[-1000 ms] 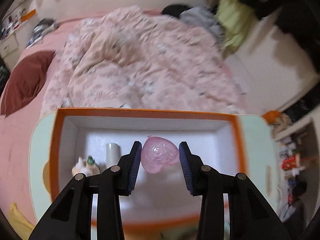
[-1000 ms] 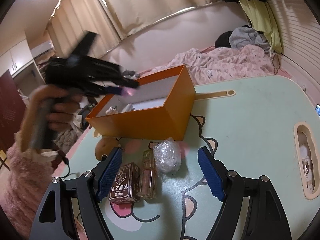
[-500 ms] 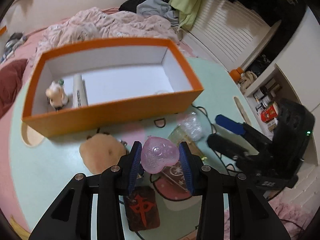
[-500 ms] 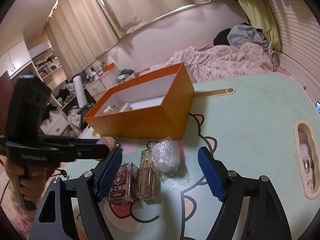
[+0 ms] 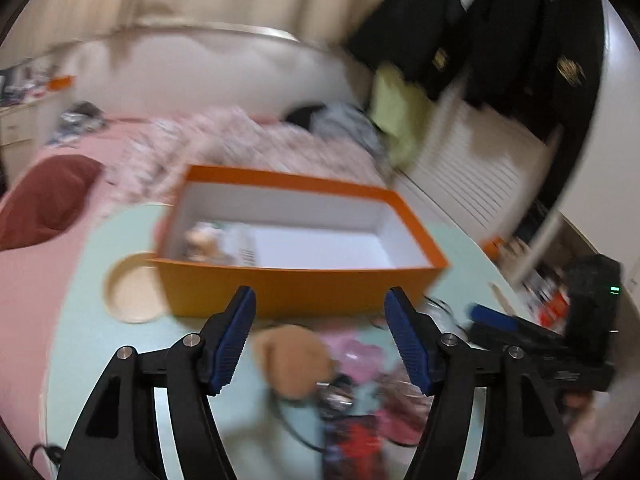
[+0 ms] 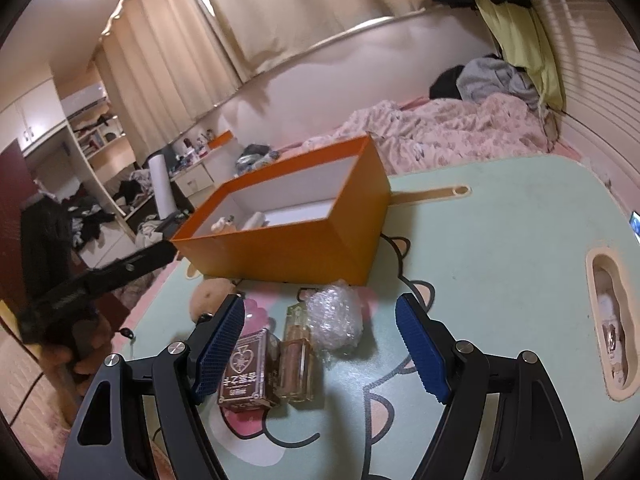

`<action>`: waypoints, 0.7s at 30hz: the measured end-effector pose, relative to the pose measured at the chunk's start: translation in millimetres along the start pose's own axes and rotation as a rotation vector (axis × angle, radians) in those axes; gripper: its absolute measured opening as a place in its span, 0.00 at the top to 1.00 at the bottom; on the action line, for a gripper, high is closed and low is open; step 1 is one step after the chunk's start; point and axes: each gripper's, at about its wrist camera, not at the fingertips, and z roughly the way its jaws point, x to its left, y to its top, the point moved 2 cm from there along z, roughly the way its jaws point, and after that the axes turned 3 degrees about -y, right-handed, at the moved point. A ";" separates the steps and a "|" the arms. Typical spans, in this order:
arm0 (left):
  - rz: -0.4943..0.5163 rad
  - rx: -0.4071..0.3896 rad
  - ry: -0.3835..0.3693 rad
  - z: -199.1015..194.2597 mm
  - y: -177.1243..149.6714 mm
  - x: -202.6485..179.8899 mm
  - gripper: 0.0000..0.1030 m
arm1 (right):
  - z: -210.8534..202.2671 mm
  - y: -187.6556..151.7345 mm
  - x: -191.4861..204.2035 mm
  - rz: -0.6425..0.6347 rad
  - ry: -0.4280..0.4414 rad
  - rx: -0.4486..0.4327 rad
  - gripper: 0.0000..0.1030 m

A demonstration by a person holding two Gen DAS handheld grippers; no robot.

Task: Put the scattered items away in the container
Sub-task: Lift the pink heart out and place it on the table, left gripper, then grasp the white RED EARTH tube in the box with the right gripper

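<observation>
The orange box [image 5: 300,284] [image 6: 288,248] stands on the pale green table [image 6: 500,240] with a small figurine [image 6: 224,222] and a white tube [image 6: 254,220] inside. My left gripper [image 5: 319,292] hovers in front of the box, its jaws opening with nothing between them. The pink heart [image 6: 256,312] [image 5: 352,354] lies on the table beside a brown plush [image 5: 296,356] [image 6: 210,294]. My right gripper [image 6: 320,302] is open above a card box [image 6: 246,368], a perfume bottle [image 6: 296,356] and a bubble-wrap ball [image 6: 336,314].
The left wrist view is blurred. A bed with a pink quilt [image 6: 460,136] lies behind the table. The table has a round cup recess [image 5: 132,296] at its left and an oblong slot [image 6: 610,320] at its right. A hand [image 6: 60,360] holds the left tool.
The left gripper swung from over the box back to the table in front of it and opened. The pink heart has left its jaws and lies by the plush. The right gripper kept still.
</observation>
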 end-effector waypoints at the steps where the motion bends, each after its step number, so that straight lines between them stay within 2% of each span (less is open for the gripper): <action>1: -0.028 0.004 -0.015 0.1 -4.3 7.8 0.35 | 1.0 1.4 3.4 -0.020 0.007 0.004 0.24; 4: -0.114 0.030 -0.121 2.9 -14.1 25.6 0.35 | 4.8 12.6 16.9 -0.056 0.048 0.029 0.35; 8: -0.166 0.011 -0.134 4.7 -21.0 40.9 0.35 | 3.0 49.7 53.4 -0.087 0.132 0.035 0.36; 9: -0.180 0.018 -0.141 5.8 -21.6 43.5 0.35 | 7.4 64.8 69.0 -0.115 0.123 0.059 0.36; 12: -0.242 0.032 -0.141 9.2 -26.6 50.9 0.35 | 43.2 93.3 99.0 -0.152 0.010 0.217 0.42; 13: -0.249 0.022 -0.144 7.1 -28.3 51.9 0.35 | 64.5 100.6 105.8 -0.146 -0.014 0.293 0.48; 14: -0.251 0.009 -0.152 4.5 -29.6 52.3 0.35 | 85.7 105.2 109.5 -0.134 -0.020 0.363 0.55; 17: -0.264 -0.031 -0.148 -5.2 -34.4 57.8 0.35 | 148.2 108.1 110.1 -0.081 -0.044 0.540 0.60; 19: -0.278 -0.043 -0.148 -8.6 -36.9 61.1 0.35 | 178.1 106.6 107.2 -0.064 -0.090 0.605 0.60; 21: -0.292 -0.034 -0.166 -8.0 -38.9 63.7 0.35 | 195.3 108.0 105.8 -0.065 -0.121 0.616 0.60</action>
